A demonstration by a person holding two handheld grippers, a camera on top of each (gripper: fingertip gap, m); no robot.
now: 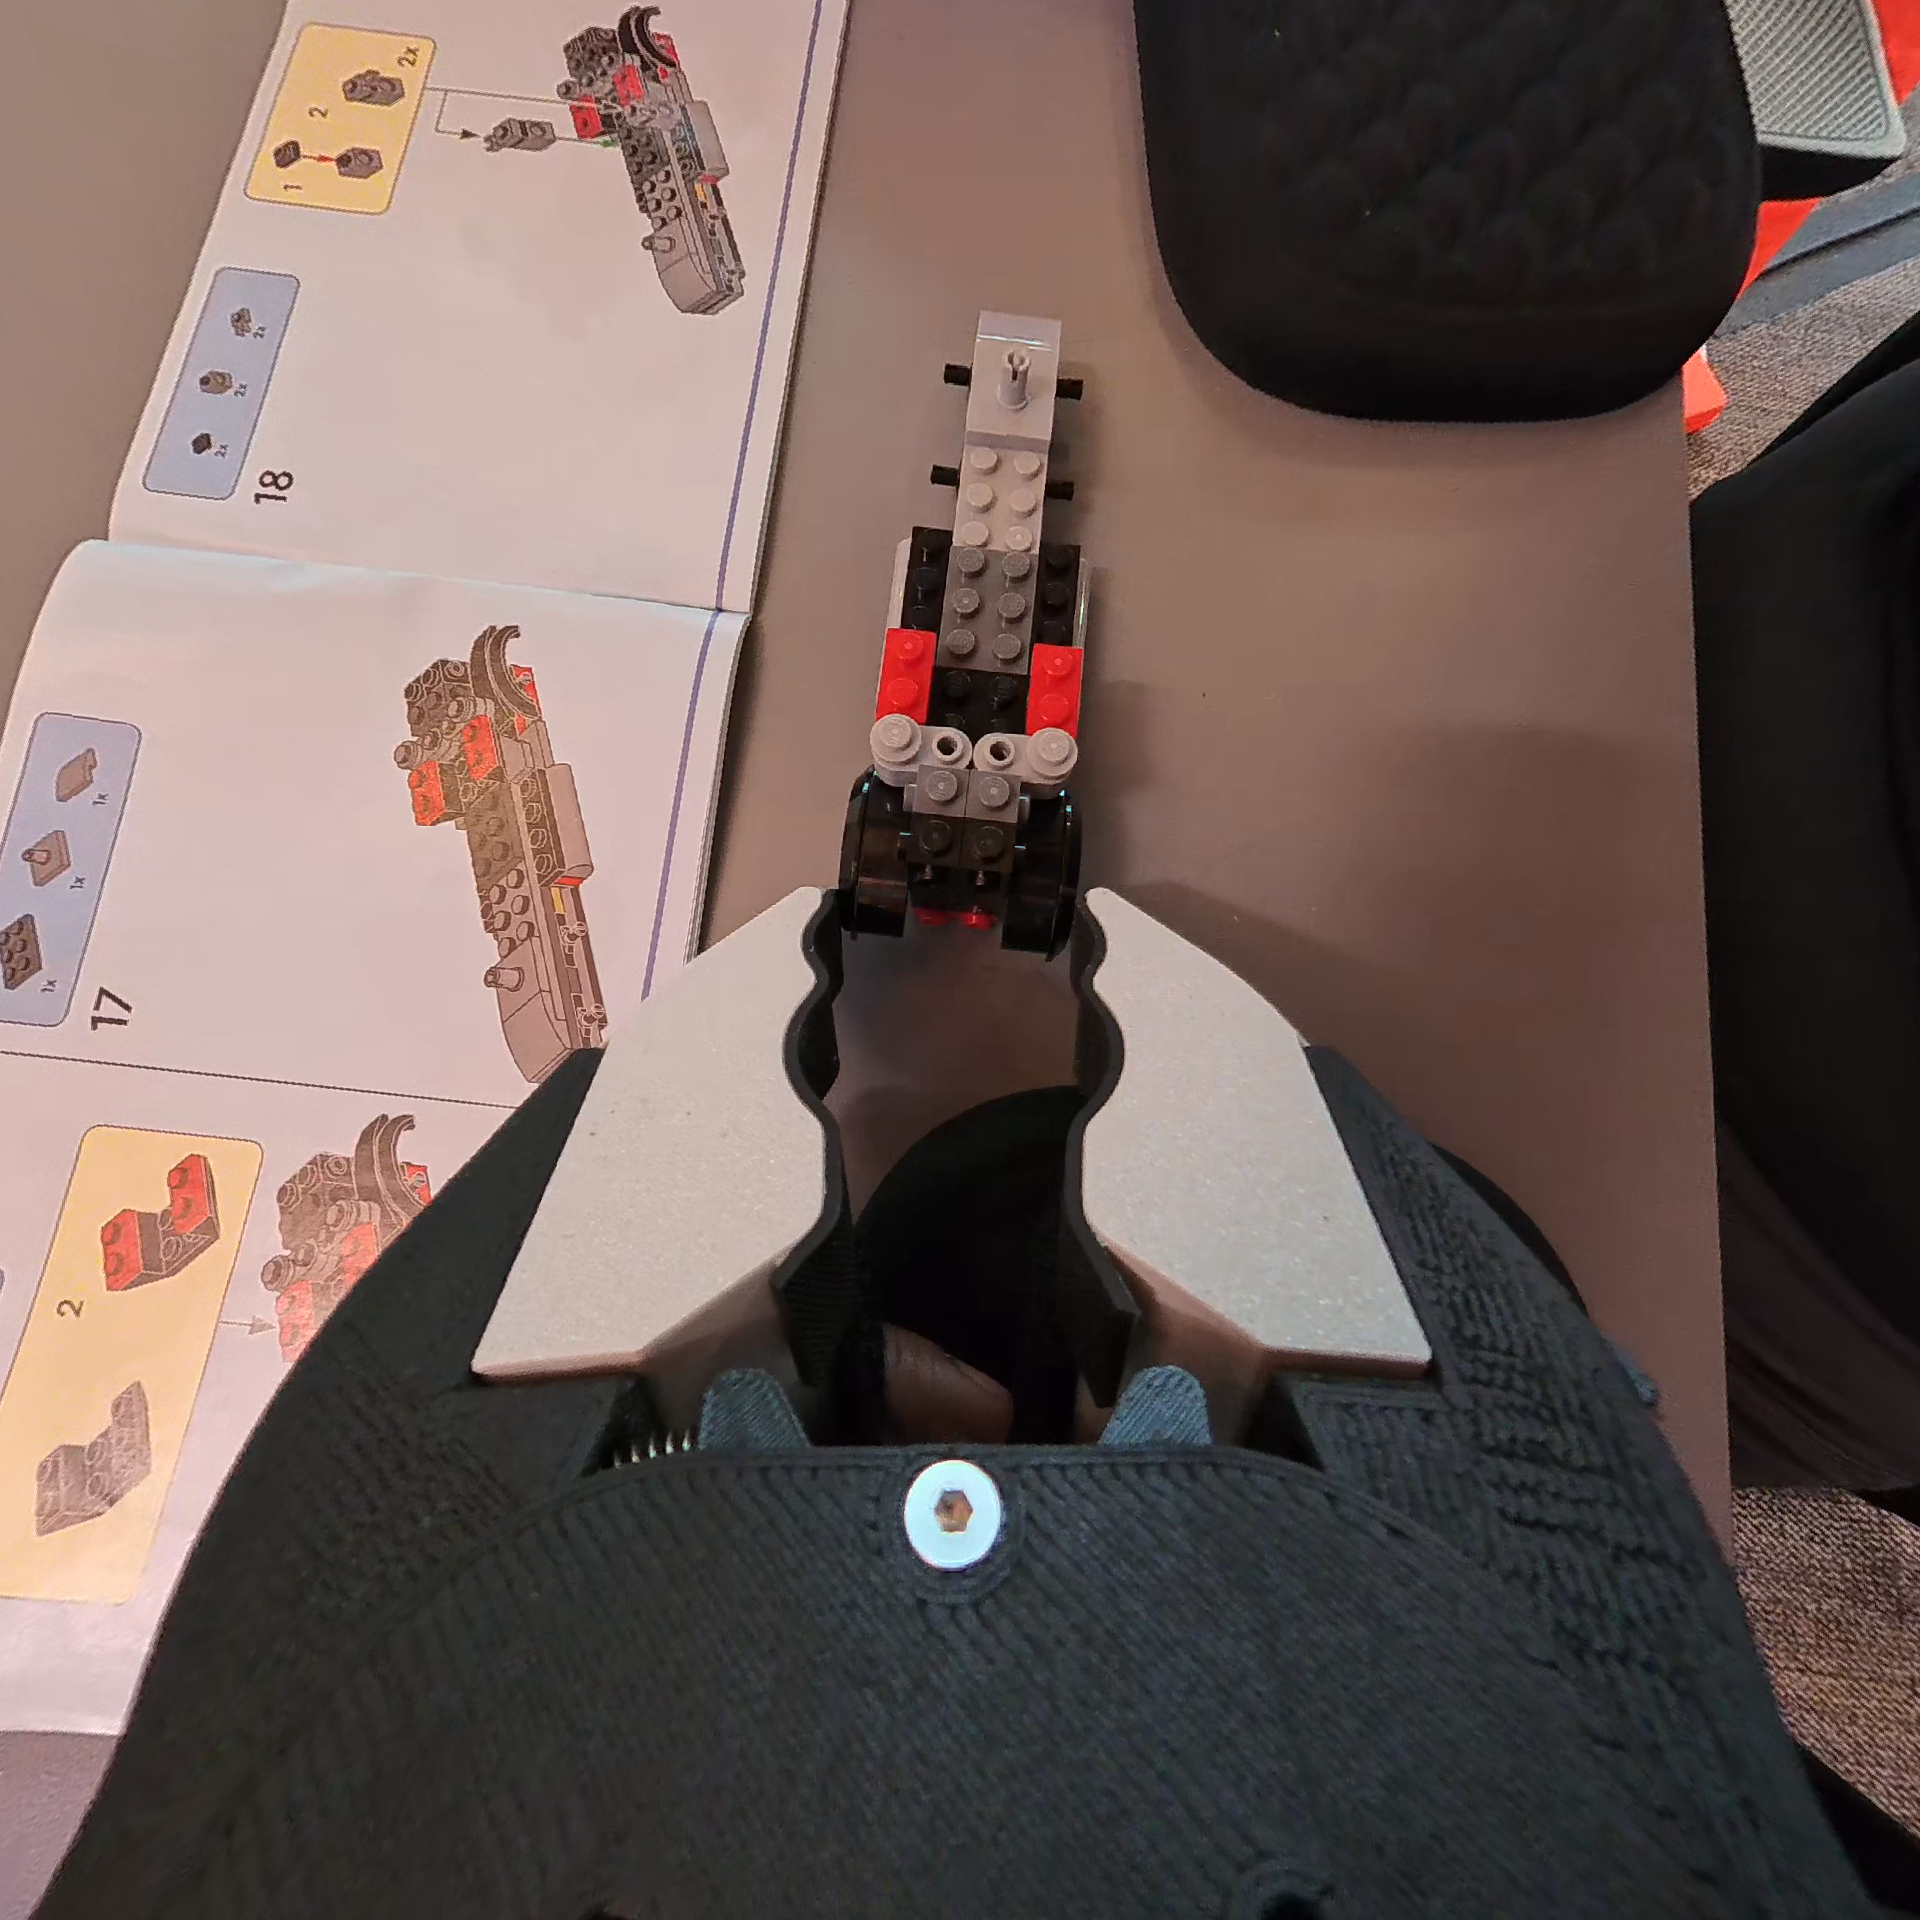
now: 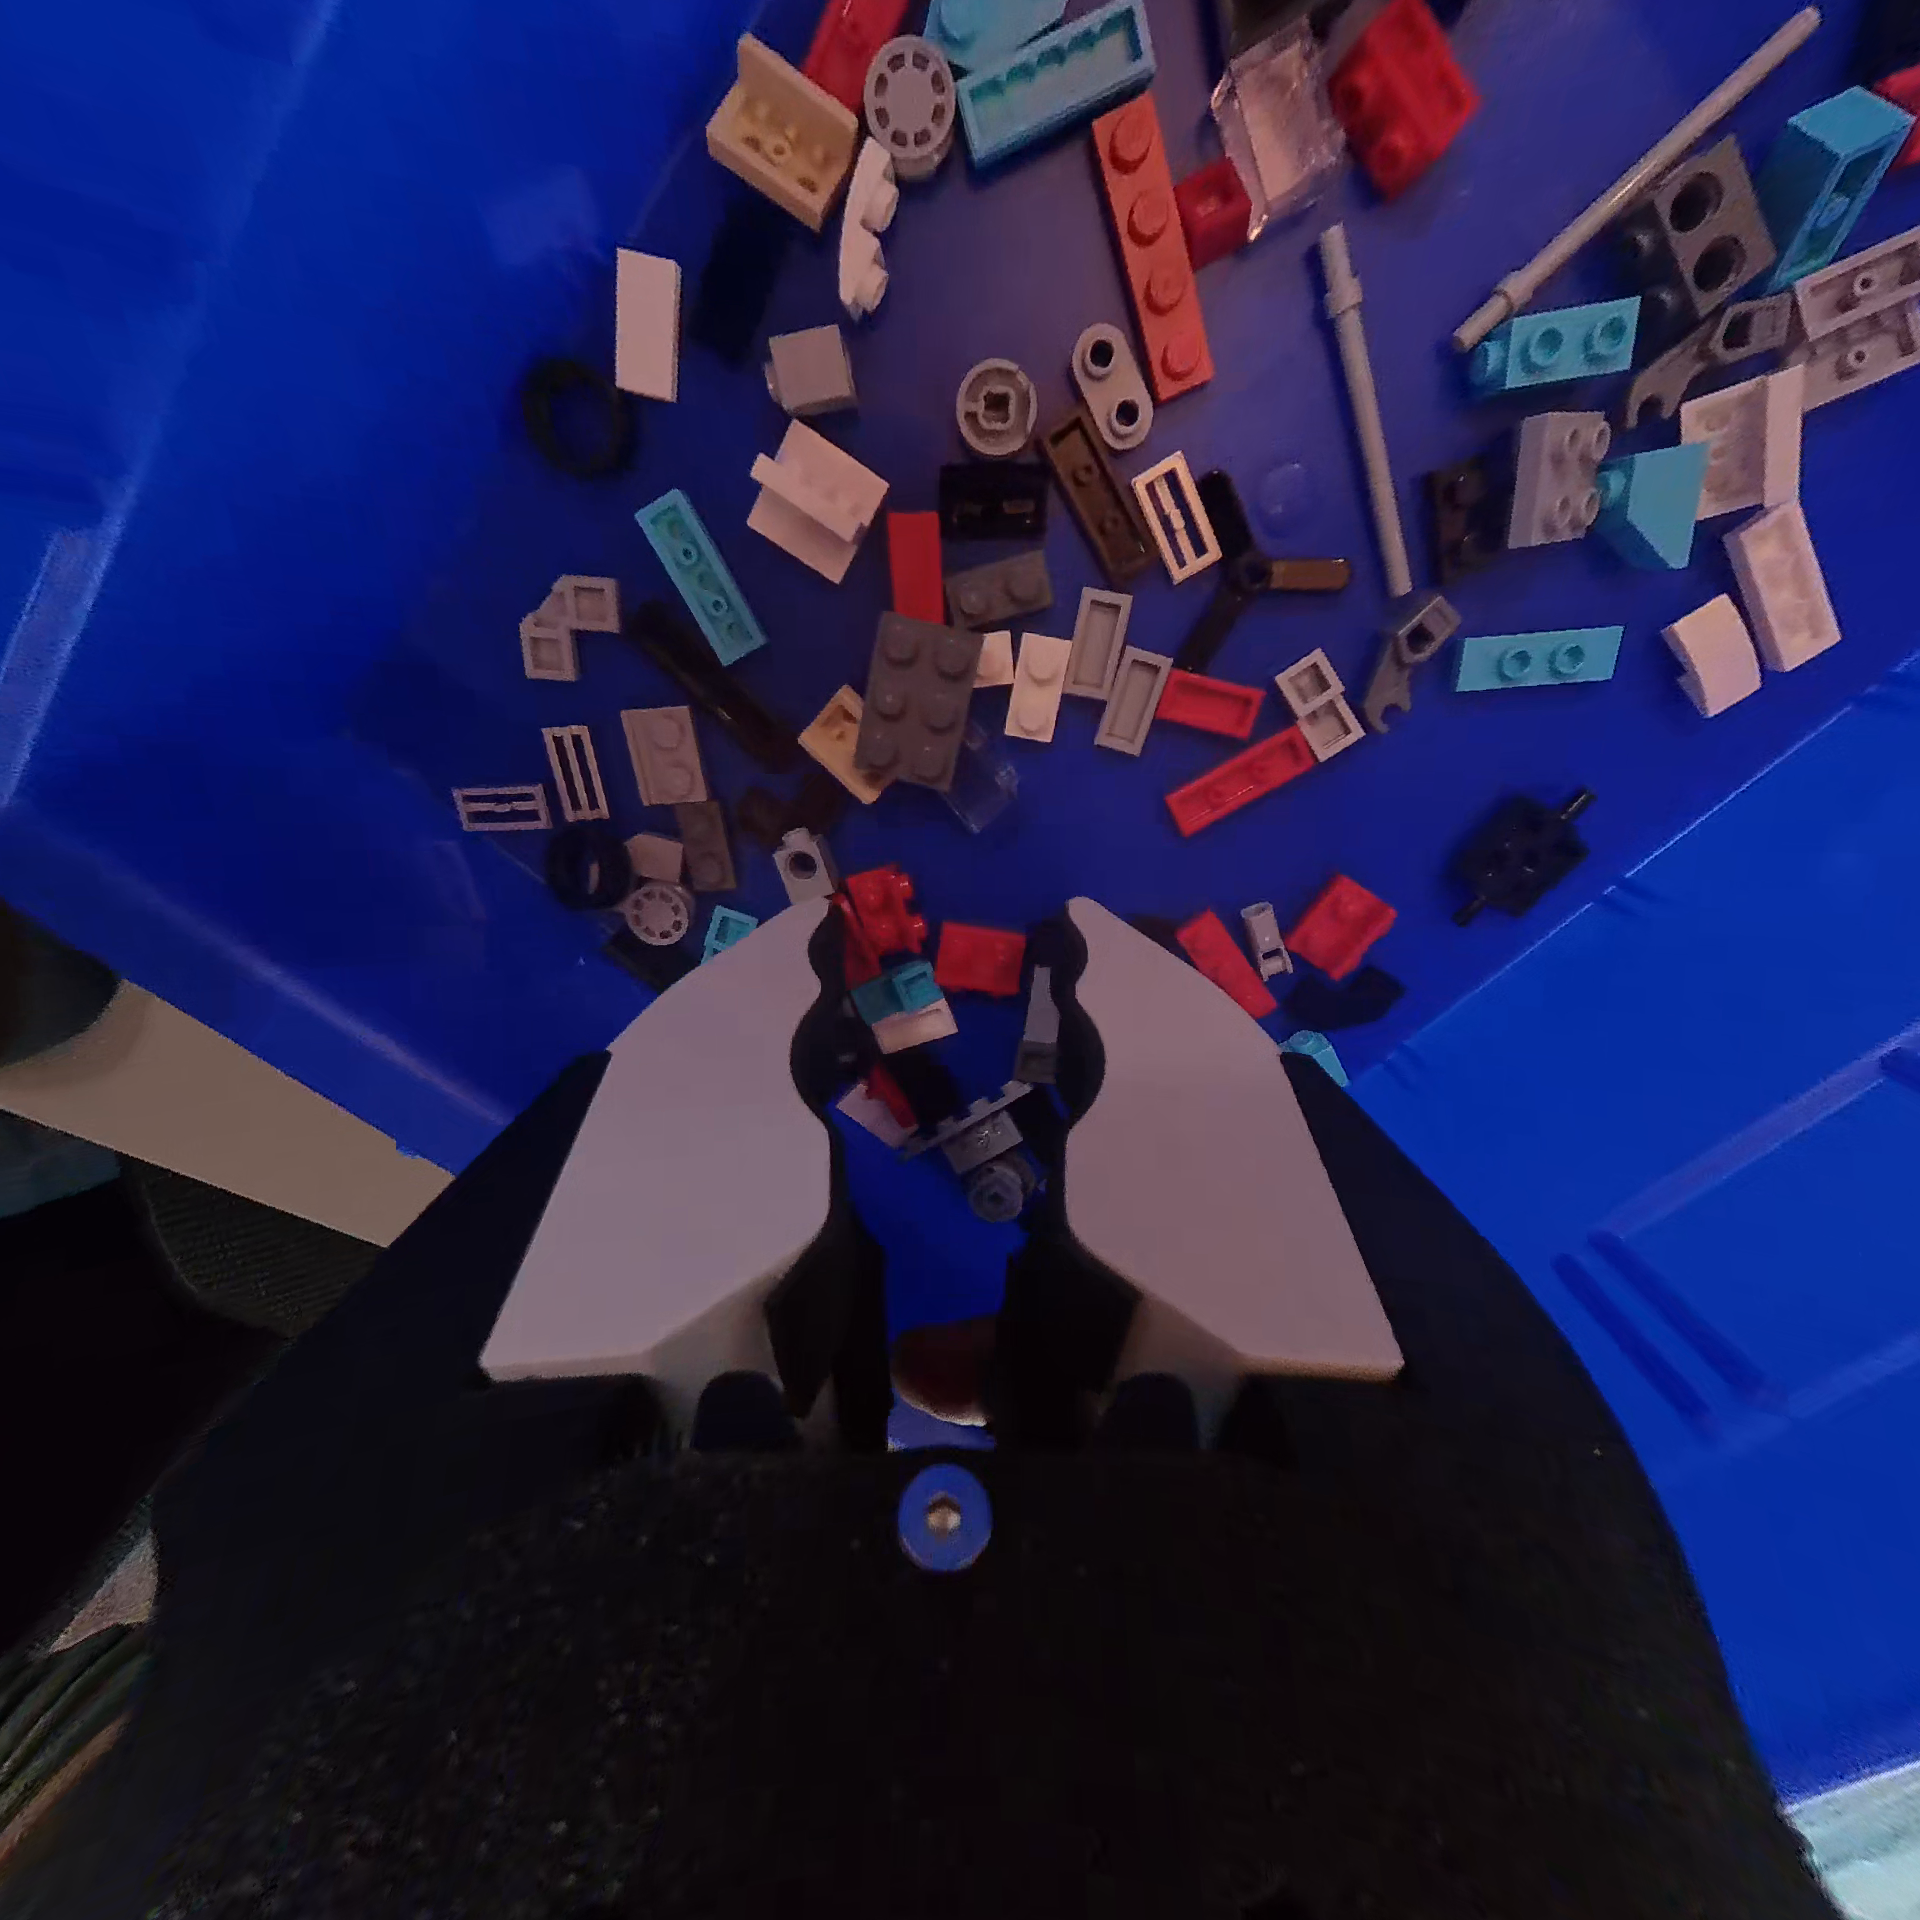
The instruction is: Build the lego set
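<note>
So the left gripper (image 1: 956, 920) sits spread wide right at the near end of the half-built model (image 1: 982, 665), its tips just outside the black wheels and holding nothing. That model lies on the grey table (image 1: 1351, 727) with its long axis running straight away from the jaws, instruction booklet (image 1: 436, 436) open beside it to the left. Meanwhile the right gripper (image 2: 945, 925) hangs over the blue bin (image 2: 312, 312), also open and empty, loose bricks (image 2: 920, 696) scattered ahead of it. Guessing the right one picks next, since it's nearer the parts.
</note>
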